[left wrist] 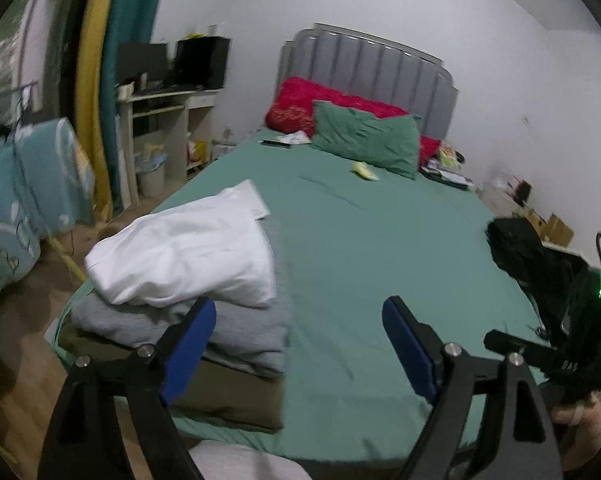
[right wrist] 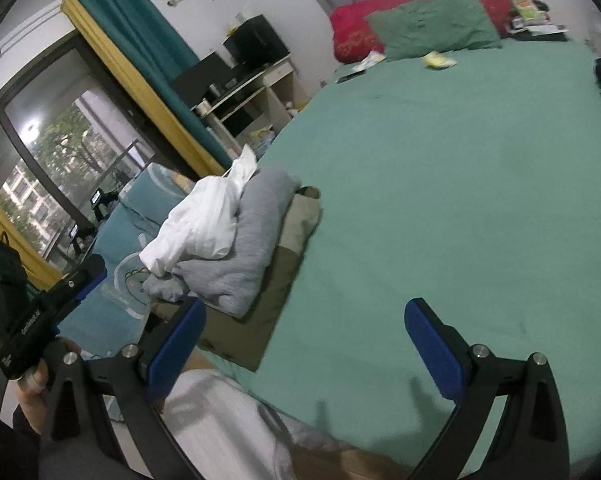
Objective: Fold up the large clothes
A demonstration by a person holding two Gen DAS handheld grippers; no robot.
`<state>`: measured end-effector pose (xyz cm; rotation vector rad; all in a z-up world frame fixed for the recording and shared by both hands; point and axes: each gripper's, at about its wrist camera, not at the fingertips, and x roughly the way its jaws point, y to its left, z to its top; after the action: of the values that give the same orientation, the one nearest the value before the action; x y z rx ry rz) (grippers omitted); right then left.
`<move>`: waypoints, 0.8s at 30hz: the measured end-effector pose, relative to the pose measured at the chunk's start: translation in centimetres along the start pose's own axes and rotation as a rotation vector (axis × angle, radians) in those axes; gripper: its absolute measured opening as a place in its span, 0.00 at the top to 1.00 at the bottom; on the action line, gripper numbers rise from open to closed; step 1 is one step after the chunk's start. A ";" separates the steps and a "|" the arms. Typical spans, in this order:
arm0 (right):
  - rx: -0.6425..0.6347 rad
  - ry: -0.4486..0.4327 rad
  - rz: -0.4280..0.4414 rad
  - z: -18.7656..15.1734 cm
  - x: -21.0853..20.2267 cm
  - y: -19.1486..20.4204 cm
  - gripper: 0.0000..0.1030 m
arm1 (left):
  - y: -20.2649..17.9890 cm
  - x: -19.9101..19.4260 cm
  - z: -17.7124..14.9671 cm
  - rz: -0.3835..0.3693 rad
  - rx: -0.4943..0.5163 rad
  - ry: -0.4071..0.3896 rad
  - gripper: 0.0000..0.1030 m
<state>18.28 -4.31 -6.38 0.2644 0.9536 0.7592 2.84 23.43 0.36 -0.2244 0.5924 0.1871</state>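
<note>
A stack of folded clothes sits at the near left corner of the bed: a white folded garment (left wrist: pixel 180 248) on top, slightly rumpled, over a grey knit sweatshirt (left wrist: pixel 236 332), and both resting on a flat olive-green folded piece (left wrist: pixel 228 396) that reaches the mattress edge. Seen from the right wrist, the white layer (right wrist: pixel 204 220) looks looser and slumps toward the window side.

Everything lies on the green bedsheet (left wrist: pixel 360 248), mostly smooth across the middle. At the head, a green pillow (left wrist: pixel 364 140) leans on a red pillow (left wrist: pixel 300 104) before a grey padded headboard (left wrist: pixel 368 64). A black garment (left wrist: pixel 540 264) hangs over the bed's right edge.

The left tool (left wrist: pixel 300 328) is spread wide, holding nothing, beside the stack. The right tool (right wrist: pixel 304 332) gapes wide too, bare, above the near edge of the sheet. A beige desk (left wrist: pixel 160 120) stands by teal and yellow curtains (right wrist: pixel 140 40).
</note>
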 end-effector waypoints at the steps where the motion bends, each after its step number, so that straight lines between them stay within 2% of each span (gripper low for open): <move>1: 0.003 -0.008 -0.003 -0.1 -0.8 -0.3 0.04 | -0.8 -0.1 -0.1 -0.004 0.012 0.001 0.17; 5: 0.011 -0.055 -0.023 -0.4 -4.7 -1.5 0.04 | -3.7 -1.1 -0.3 -0.025 0.040 -0.006 0.16; 9: 0.001 -0.094 -0.052 -0.5 -7.8 -2.2 0.04 | -6.0 -2.0 -0.3 -0.037 0.049 0.000 0.11; 14: -0.035 -0.144 -0.124 -0.4 -12.2 -3.4 0.04 | -9.1 -4.0 0.2 -0.031 0.103 -0.044 0.09; 19: -0.051 -0.219 -0.199 0.4 -16.3 -4.2 0.03 | -12.0 -6.1 1.2 -0.057 0.142 -0.070 0.09; 24: -0.073 -0.290 -0.247 1.0 -20.5 -4.5 0.01 | -14.4 -8.4 2.4 -0.068 0.166 -0.141 0.06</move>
<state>14.01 -21.53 4.93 0.1824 0.6675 0.5102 0.70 9.34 9.36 -0.0697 0.4563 0.0860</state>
